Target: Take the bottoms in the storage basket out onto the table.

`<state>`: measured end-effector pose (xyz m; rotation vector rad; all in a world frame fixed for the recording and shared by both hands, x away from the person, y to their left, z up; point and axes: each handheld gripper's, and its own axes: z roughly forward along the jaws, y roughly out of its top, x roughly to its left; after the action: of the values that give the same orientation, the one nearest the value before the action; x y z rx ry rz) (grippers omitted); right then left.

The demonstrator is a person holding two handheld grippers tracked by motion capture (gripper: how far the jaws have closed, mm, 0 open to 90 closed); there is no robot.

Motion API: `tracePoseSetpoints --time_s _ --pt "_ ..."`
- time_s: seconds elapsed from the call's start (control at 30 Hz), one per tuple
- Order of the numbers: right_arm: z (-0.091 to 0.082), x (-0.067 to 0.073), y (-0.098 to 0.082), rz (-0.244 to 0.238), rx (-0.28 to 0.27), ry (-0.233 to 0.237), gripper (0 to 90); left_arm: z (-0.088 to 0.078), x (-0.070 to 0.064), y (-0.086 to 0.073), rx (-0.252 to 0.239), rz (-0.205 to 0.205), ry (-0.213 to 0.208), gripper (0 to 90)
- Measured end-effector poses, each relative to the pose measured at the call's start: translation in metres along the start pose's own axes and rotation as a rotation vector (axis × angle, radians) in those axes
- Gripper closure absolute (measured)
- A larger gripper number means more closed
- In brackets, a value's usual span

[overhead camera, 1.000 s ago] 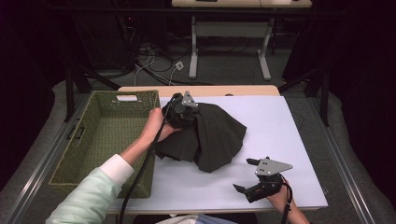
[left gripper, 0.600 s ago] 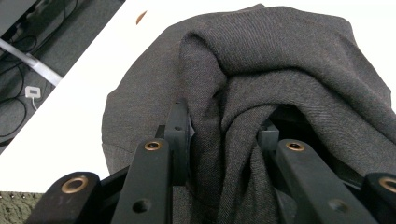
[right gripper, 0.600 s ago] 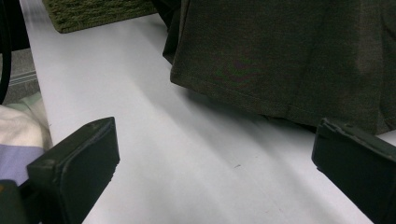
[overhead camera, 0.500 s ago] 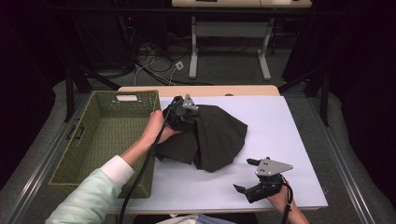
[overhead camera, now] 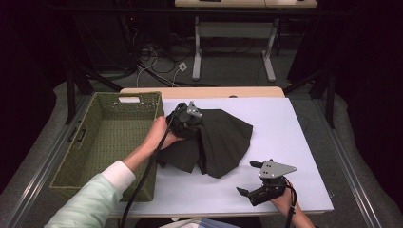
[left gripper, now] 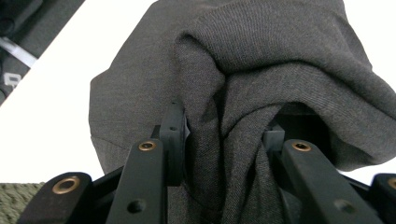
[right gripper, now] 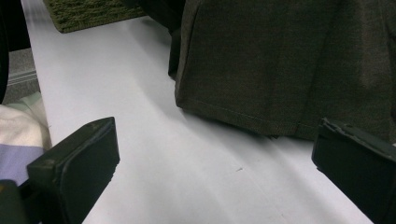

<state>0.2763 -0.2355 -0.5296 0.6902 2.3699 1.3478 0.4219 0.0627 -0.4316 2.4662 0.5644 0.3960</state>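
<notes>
1. The left gripper pinches a bunched fold of the dark grey knitted cloth; its jaws have just been easing apart around that fold.
2. The cloth lies on the white table, beside the green woven basket.
3. The right gripper rests wide apart, holding nothing.
4. Tighten the pinch before lifting, lest the fold slip.

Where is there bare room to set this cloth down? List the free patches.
The basket has a bare floor. The white table is free right of the cloth, up to the far edge. A strip lies between cloth and right gripper. It is crowded where the left gripper grips the cloth.
</notes>
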Motion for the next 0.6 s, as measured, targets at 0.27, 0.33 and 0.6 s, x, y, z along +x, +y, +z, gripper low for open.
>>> tracePoseSetpoints --time_s 0.27,0.33,0.6 --pt "0.002 -0.001 0.001 -0.002 0.002 0.007 0.4 0.004 -0.003 -0.006 0.02 -0.009 -0.018 61.9" --pt "0.003 -0.001 0.001 -0.001 0.002 0.008 0.4 0.005 -0.003 -0.008 0.024 -0.013 -0.02 60.7" --pt "0.003 -0.001 0.001 -0.003 0.002 0.01 0.4 0.009 -0.005 -0.016 0.048 -0.033 -0.044 52.8"
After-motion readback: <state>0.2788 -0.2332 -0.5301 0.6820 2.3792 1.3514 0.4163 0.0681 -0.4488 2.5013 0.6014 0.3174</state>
